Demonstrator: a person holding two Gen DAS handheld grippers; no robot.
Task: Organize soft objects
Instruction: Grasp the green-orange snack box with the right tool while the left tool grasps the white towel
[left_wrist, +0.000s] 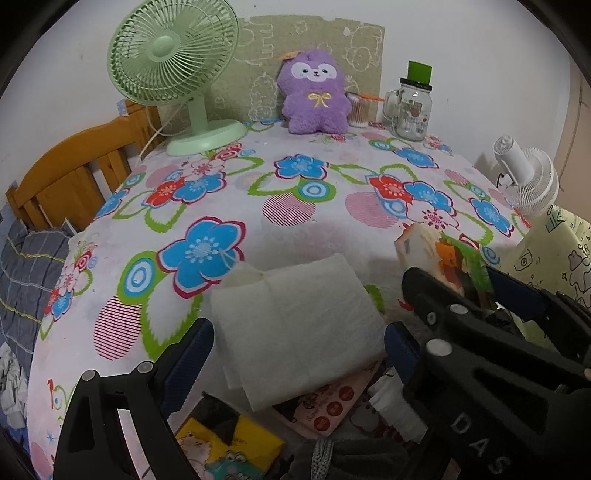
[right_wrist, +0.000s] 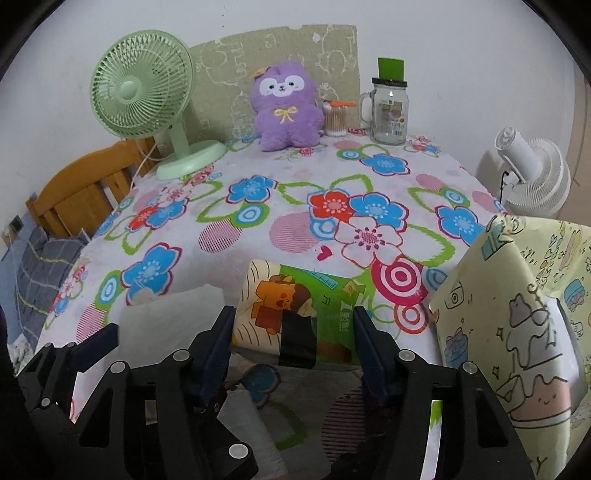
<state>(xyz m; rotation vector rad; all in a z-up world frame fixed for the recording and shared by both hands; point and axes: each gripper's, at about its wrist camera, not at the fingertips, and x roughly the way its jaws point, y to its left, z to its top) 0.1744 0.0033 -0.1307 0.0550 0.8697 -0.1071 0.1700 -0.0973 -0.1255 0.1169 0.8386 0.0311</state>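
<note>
Left gripper (left_wrist: 299, 343) straddles the white cloth (left_wrist: 295, 325), jaws spread wide to either side of it. No visible squeeze, so I read it as released, lined up for a grab or just let go.

Right gripper (right_wrist: 293, 341) has its jaws either side of the tissue pack (right_wrist: 295, 314). Fingers sit at the pack's edges, but contact isn't clear: could be a light hold, can't tell. In the left view the pack looks tilted up off the tabletop (left_wrist: 303, 225), which hints it's being carried.

Both soft items are at the near edge of the tabletop, cloth on the left, pack on the right, close together. Likely being gathered toward the patterned bag (right_wrist: 517, 314) just right of the pack; its mouth isn't visible, so that's a guess.

Purple plush (left_wrist: 314, 96) sits upright at the far edge between the green fan (left_wrist: 173, 74) and the jar (left_wrist: 410, 107), well apart from both grippers, untouched.

Hard to read: clutter under the near edge (yellow box, grey knit, printed packs) is cut off by the gripper bodies. The cloth's underside is hidden.
</note>
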